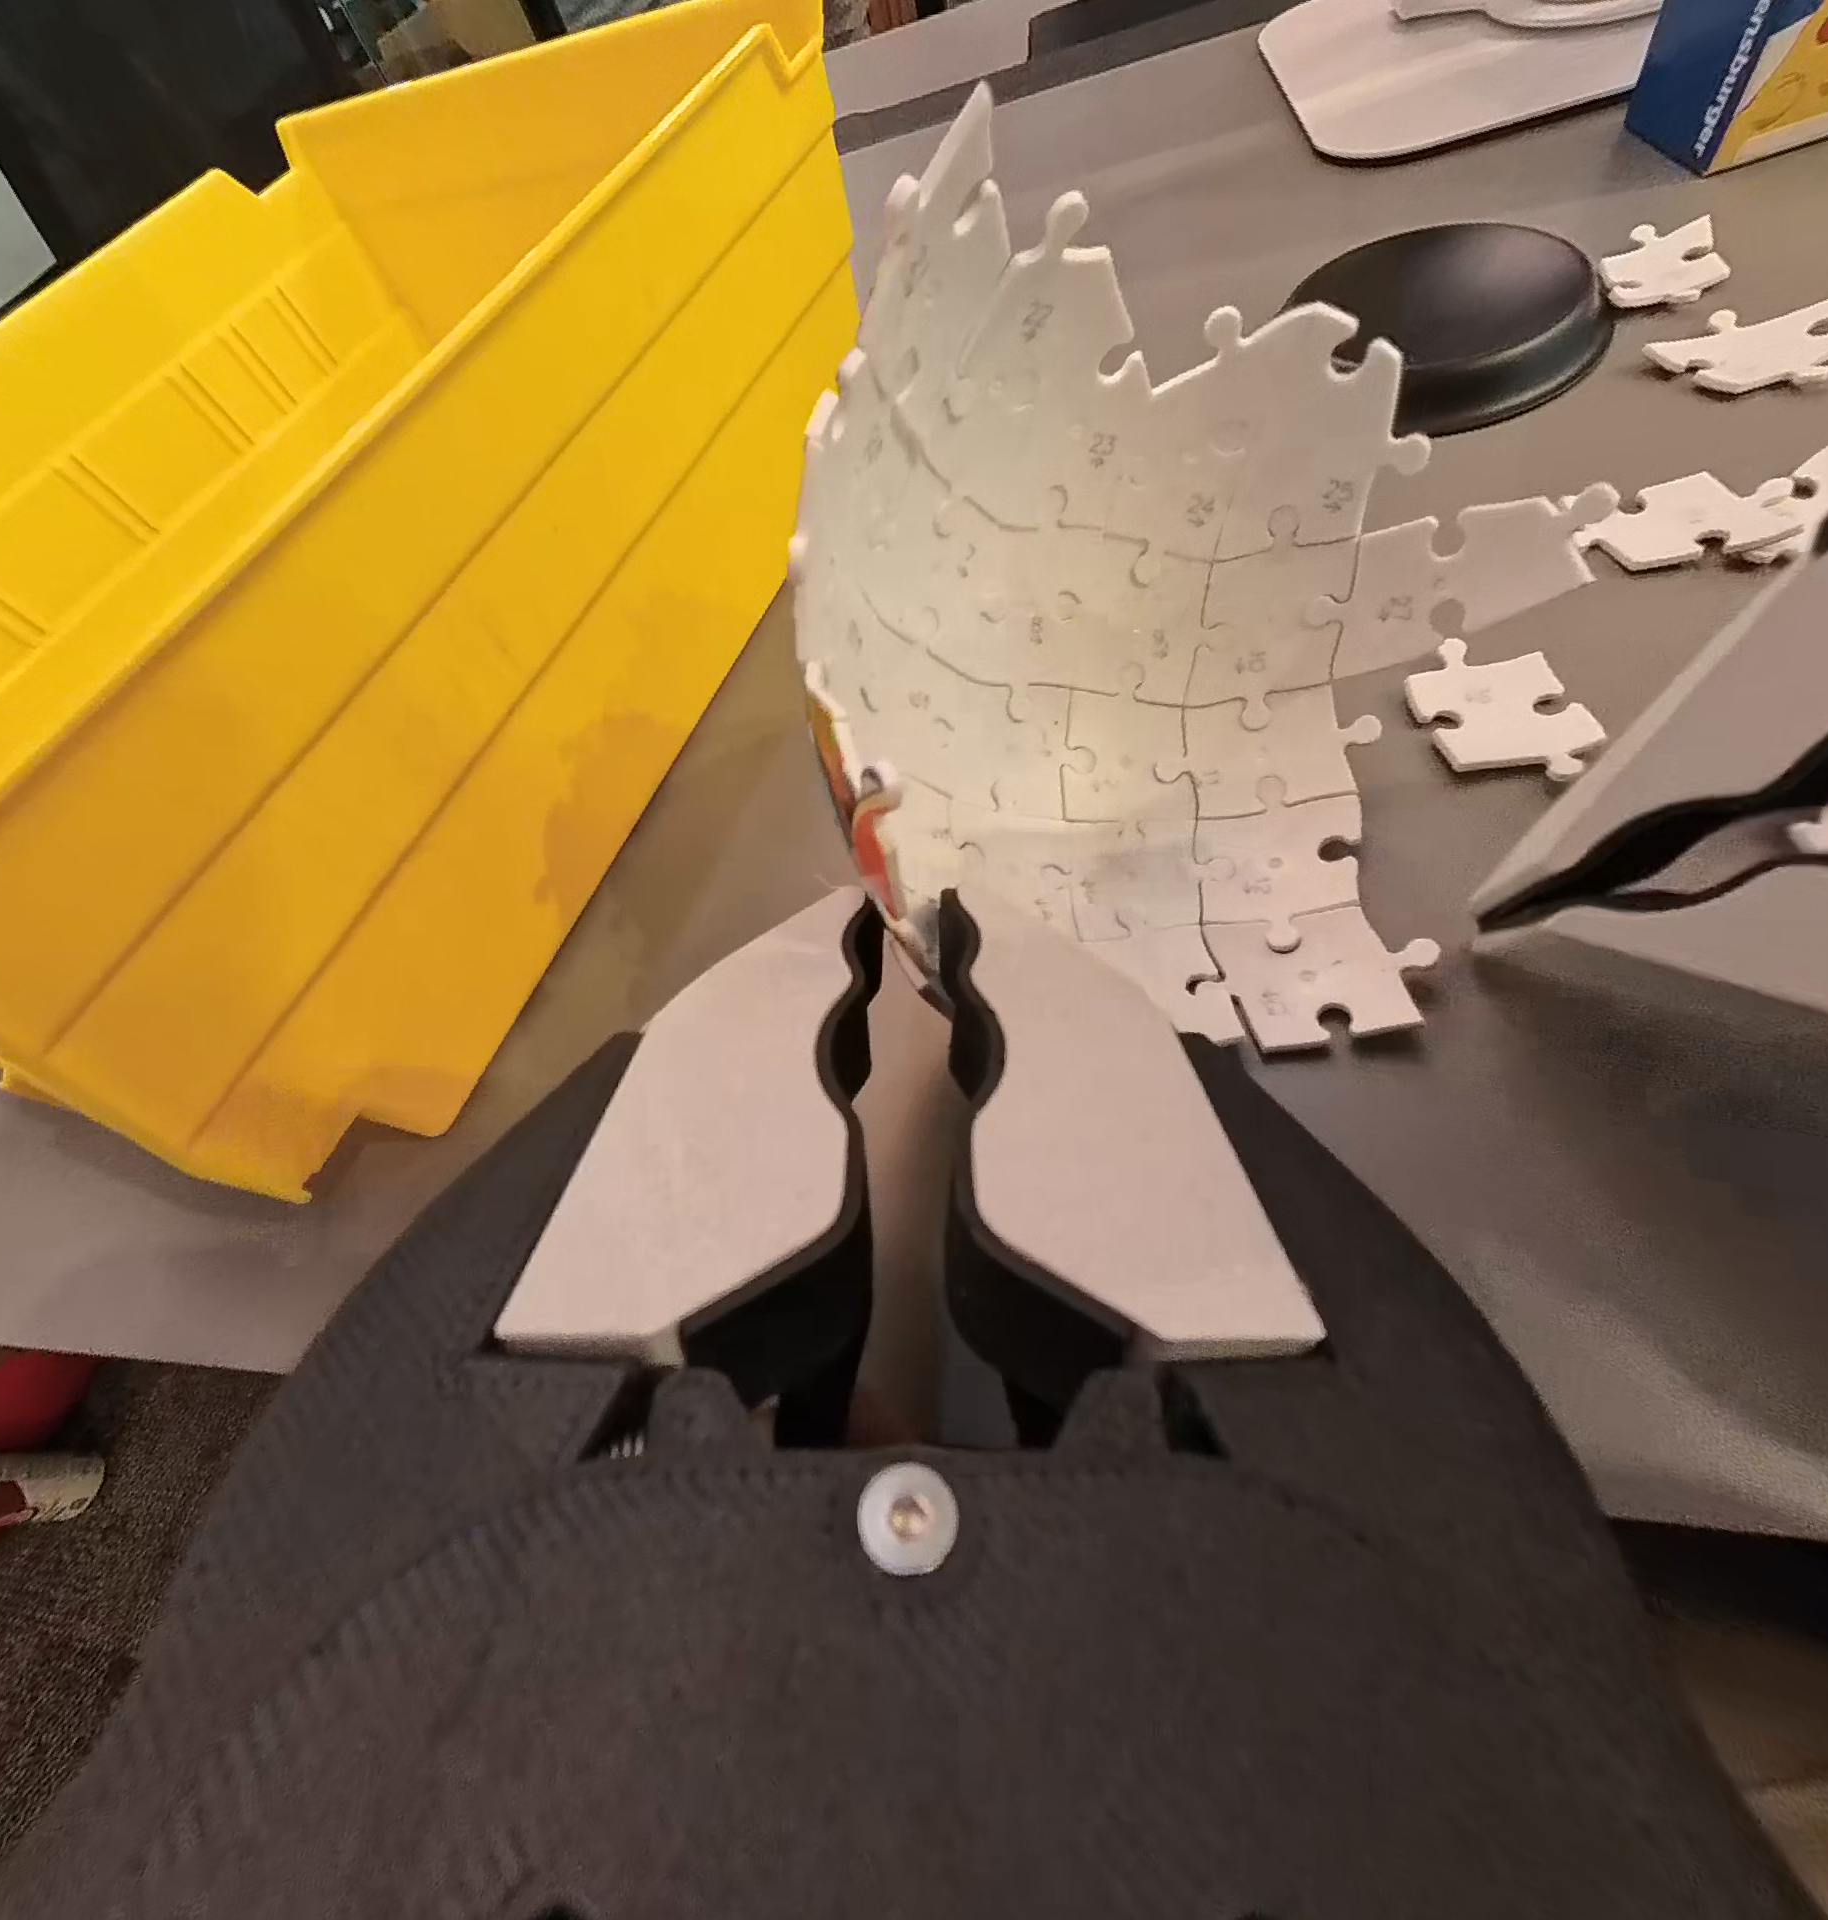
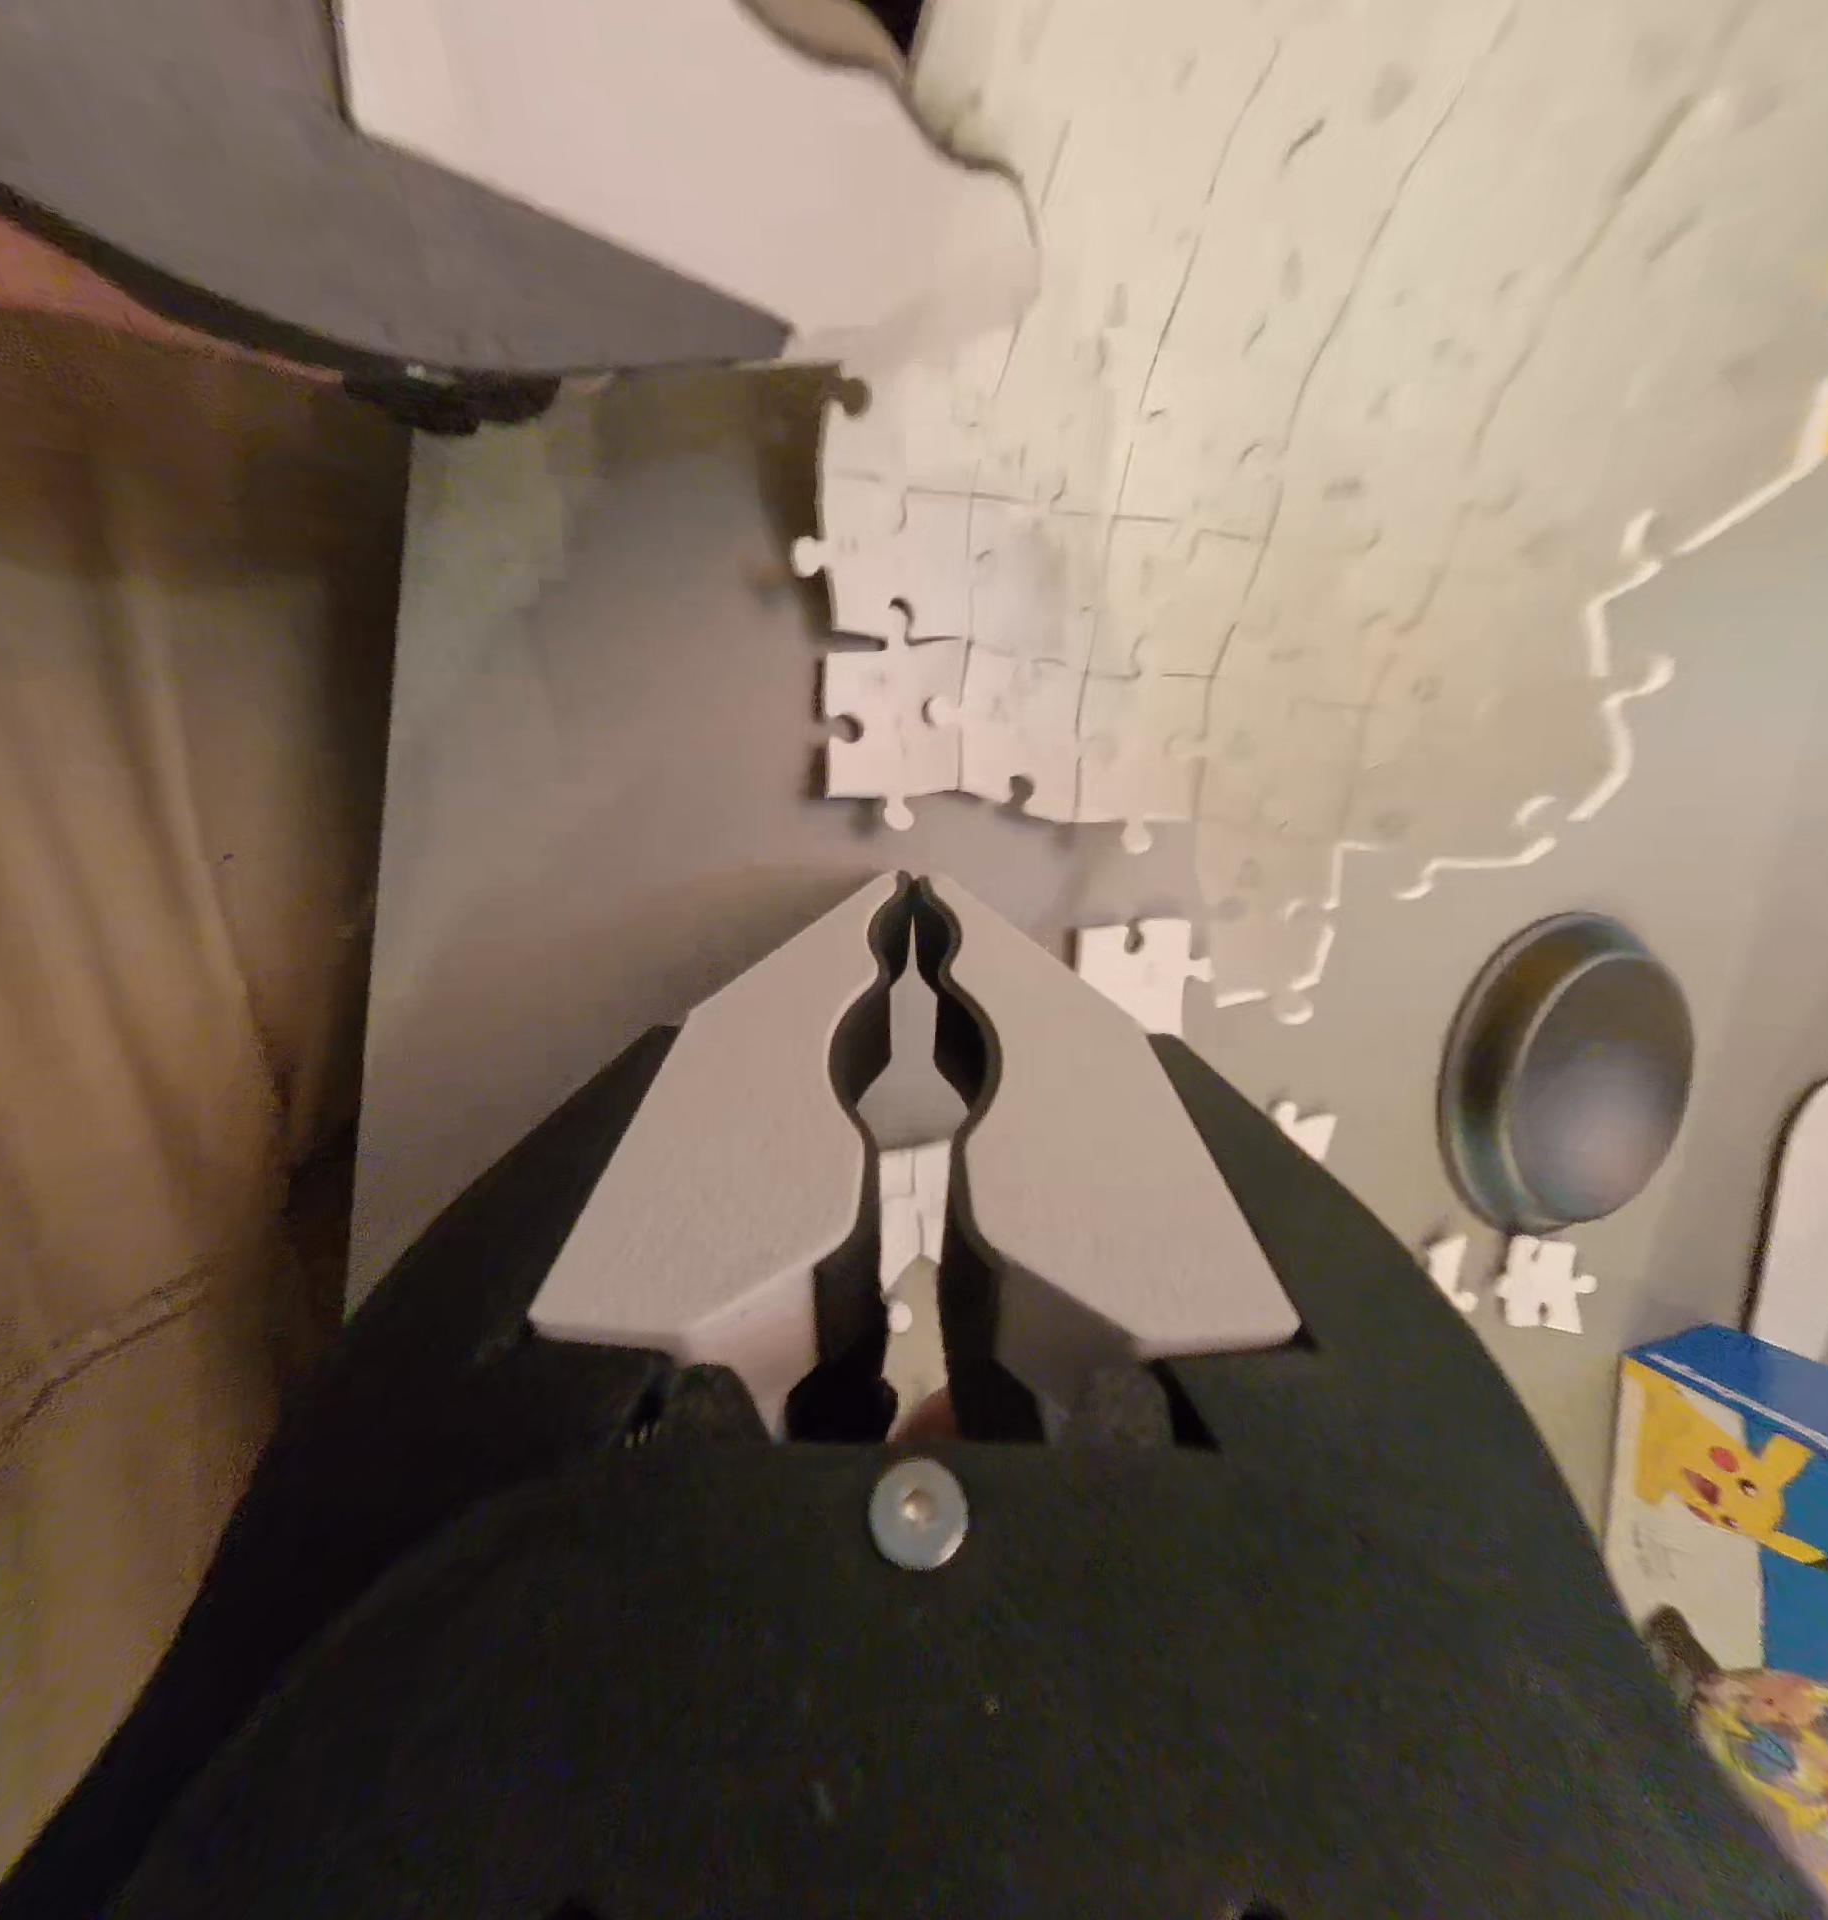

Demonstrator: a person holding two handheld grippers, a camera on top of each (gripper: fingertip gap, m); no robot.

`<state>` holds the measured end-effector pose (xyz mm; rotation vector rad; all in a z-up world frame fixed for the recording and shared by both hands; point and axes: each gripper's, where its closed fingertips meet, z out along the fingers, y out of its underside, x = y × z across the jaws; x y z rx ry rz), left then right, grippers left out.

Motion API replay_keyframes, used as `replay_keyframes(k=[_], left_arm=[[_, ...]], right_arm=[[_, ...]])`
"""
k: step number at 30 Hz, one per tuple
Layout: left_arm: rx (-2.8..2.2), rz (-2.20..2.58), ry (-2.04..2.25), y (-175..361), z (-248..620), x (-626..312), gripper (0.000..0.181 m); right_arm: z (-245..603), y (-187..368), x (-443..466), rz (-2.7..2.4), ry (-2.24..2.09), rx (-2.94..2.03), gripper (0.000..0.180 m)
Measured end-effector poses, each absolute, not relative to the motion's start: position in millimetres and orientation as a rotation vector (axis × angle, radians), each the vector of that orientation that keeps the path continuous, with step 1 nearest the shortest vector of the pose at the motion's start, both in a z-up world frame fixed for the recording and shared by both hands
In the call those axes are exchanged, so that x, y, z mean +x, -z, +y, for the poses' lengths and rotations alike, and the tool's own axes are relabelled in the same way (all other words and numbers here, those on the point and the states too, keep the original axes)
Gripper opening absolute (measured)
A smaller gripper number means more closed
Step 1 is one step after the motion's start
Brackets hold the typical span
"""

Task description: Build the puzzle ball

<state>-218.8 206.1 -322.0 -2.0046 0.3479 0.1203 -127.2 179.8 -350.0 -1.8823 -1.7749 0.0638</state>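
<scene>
The half-built puzzle ball [image 1: 1097,644] is a curved shell of joined pieces, white inside and coloured outside, standing on its edge on the grey table [image 1: 1512,1195]. My left gripper [image 1: 910,914] is shut on the shell's lower rim. The right gripper [image 1: 1492,920] comes in from the right, its tip just beside the shell's lower right edge. In the right wrist view the right gripper [image 2: 912,883] is shut with its tips touching and nothing between them, just short of the shell's edge [image 2: 993,665]. The view is blurred.
A yellow bin [image 1: 370,571] lies tipped at the left. Loose white pieces [image 1: 1502,712] lie right of the shell, with more further back [image 1: 1751,348]. A black round stand [image 1: 1461,322], a blue box [image 1: 1741,73] and a white base [image 1: 1409,94] sit behind. The table edge [image 2: 401,831] is at the left. About 10 cm separates my left fingertips from my right. My right gripper's tips are some 35 cm from the white base [image 1: 1409,94].
</scene>
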Motion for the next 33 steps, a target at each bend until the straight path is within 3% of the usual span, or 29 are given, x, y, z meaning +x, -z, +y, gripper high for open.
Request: replay_keyframes(k=[20,33], left_arm=[[-1.993,0.318,-0.114,319.2,205.1,-221.1,0.009],[-2.103,0.118,0.13,324.5,207.1,-225.4,0.006]], right_arm=[[177.5,350.9,-141.8,-1.675,-0.132,-1.918,0.0],[178.1,350.9,-144.8,-1.658,-0.103,-1.89,0.0]])
